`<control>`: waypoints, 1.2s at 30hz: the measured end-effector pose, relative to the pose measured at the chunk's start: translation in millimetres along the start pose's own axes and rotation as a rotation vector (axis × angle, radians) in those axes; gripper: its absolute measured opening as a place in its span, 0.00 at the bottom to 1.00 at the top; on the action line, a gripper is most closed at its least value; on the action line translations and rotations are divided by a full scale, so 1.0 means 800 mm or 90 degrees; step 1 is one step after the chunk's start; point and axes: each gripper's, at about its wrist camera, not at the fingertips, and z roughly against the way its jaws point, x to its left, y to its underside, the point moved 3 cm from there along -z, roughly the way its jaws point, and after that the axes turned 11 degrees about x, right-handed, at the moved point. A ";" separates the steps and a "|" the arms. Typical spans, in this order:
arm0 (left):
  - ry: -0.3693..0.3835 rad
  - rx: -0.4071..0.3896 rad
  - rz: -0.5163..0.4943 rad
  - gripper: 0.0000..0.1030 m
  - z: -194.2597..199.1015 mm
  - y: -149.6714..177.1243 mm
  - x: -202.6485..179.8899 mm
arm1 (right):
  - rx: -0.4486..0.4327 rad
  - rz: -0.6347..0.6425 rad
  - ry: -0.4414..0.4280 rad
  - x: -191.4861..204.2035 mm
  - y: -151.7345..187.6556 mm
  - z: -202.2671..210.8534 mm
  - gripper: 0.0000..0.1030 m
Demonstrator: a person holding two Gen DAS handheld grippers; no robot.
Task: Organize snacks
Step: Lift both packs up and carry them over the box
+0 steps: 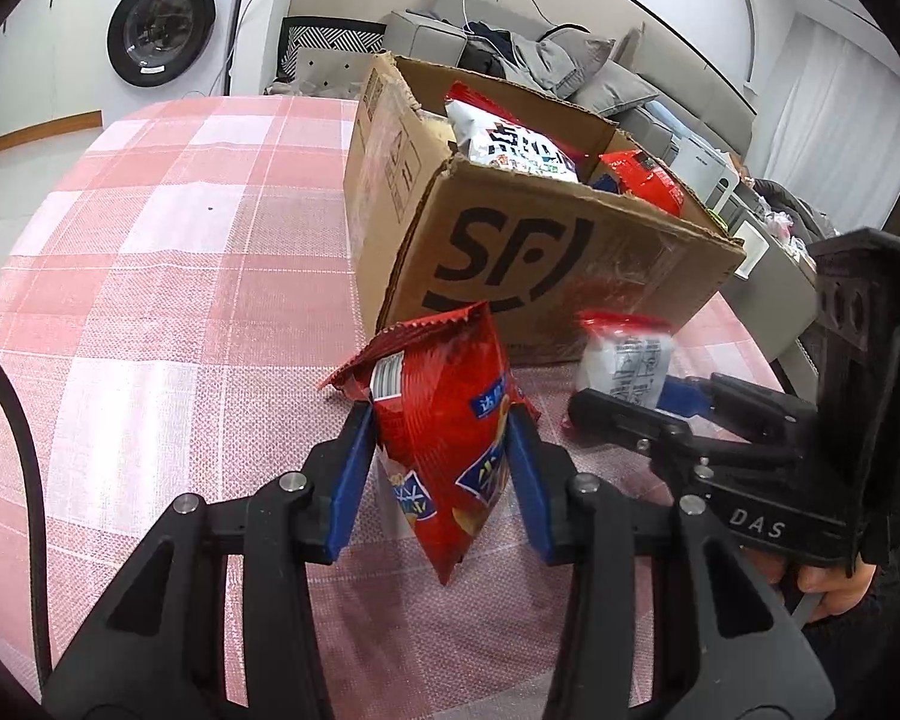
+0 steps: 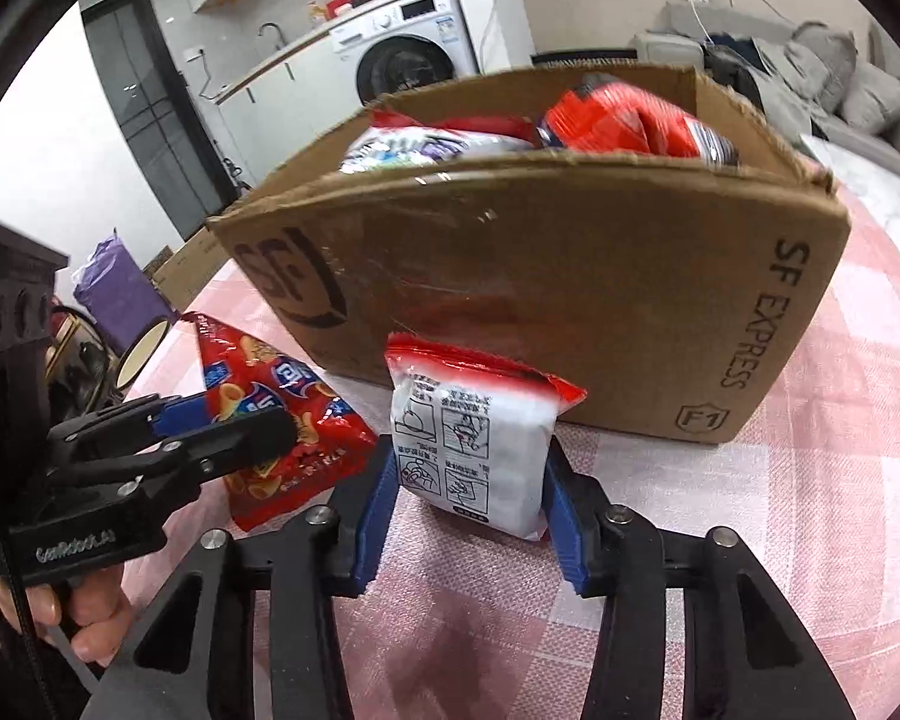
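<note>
Glossy crinkled foil snack bag (image 1: 444, 438); matt corrugated cardboard box (image 1: 546, 264); woven checked tablecloth (image 1: 168, 276).
</note>
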 end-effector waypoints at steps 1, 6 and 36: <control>0.000 0.000 -0.001 0.39 0.000 0.000 0.000 | -0.002 0.004 -0.001 0.001 0.003 0.004 0.44; 0.004 -0.009 -0.013 0.37 0.004 0.001 -0.005 | -0.019 0.024 -0.006 -0.002 0.021 0.026 0.44; 0.037 -0.092 -0.074 0.37 0.099 0.010 -0.052 | -0.105 0.024 -0.008 -0.009 0.015 0.111 0.44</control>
